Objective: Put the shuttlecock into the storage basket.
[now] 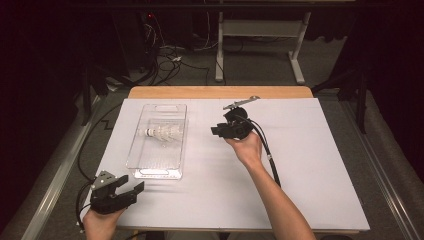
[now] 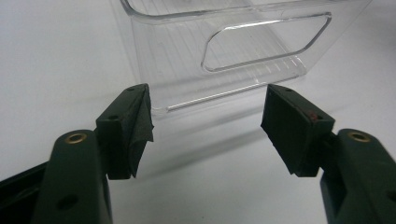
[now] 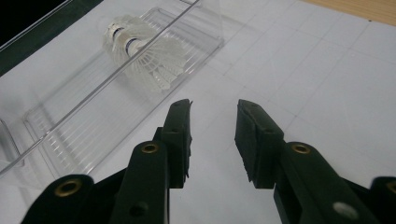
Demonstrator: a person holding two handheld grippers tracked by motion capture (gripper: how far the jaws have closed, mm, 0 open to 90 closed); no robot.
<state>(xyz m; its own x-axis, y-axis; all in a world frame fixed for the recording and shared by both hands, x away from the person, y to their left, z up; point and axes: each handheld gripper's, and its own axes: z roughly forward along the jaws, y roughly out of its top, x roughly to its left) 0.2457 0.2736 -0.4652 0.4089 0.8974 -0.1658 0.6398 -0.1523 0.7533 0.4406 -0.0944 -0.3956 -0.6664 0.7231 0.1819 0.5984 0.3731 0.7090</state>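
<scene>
One clear plastic tray (image 1: 159,141) lies on the white sheet (image 1: 310,165) that covers the table, long side running away from the person. Inside the tray, in its far half, lie white shuttlecocks (image 1: 162,134) nested together in one short stack on its side; two cork ends with dark bands can be made out in the right gripper view (image 3: 122,38), but the exact count of the stack cannot be told. The near half of the tray is bare ribbed plastic (image 2: 187,65).

There are two grippers. The right gripper (image 1: 216,131) hangs just to the right of the tray, level with the shuttlecocks and pointing towards them; its jaws stand partly spread with nothing between them, and the white sheet shows through the gap. The left gripper (image 1: 131,186) sits near the tray's near left corner, aimed at the handle cut-out in the tray's end wall (image 2: 266,43); its jaws are spread wide and hold nothing.
</scene>
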